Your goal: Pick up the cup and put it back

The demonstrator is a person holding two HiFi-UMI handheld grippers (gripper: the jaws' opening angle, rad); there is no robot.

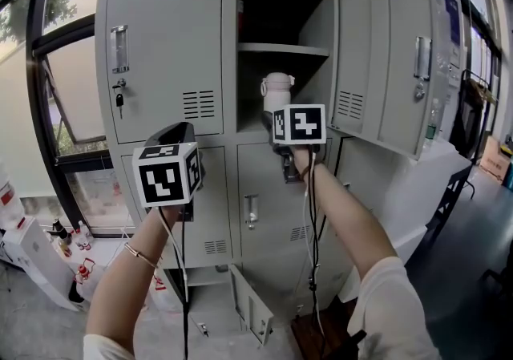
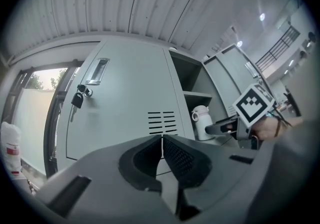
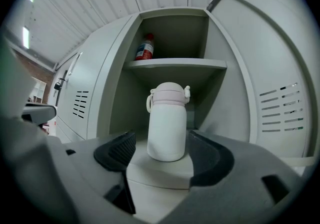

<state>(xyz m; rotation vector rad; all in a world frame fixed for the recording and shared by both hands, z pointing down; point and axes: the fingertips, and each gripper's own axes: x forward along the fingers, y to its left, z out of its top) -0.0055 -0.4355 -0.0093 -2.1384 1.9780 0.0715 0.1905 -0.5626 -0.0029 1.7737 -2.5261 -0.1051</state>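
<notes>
1. Right gripper view: right claw (image 3: 161, 146) stands wide open round the cup (image 3: 167, 118), not gripping; cup stands in the locker (image 3: 222, 98), under its shelf (image 3: 175, 64).
2. Closing off-centre could tip the cup or shove it deeper.
3. Left claw (image 2: 161, 154), shut and empty, can't steady it.

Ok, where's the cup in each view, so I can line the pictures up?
Head view: cup at centre, standing under the shelf.
Left gripper view: cup small, right of centre, under the same shelf.
Right gripper view: cup large, at centre, under the shelf.
Shared landmark: that shelf, just above the cup in all three.
</notes>
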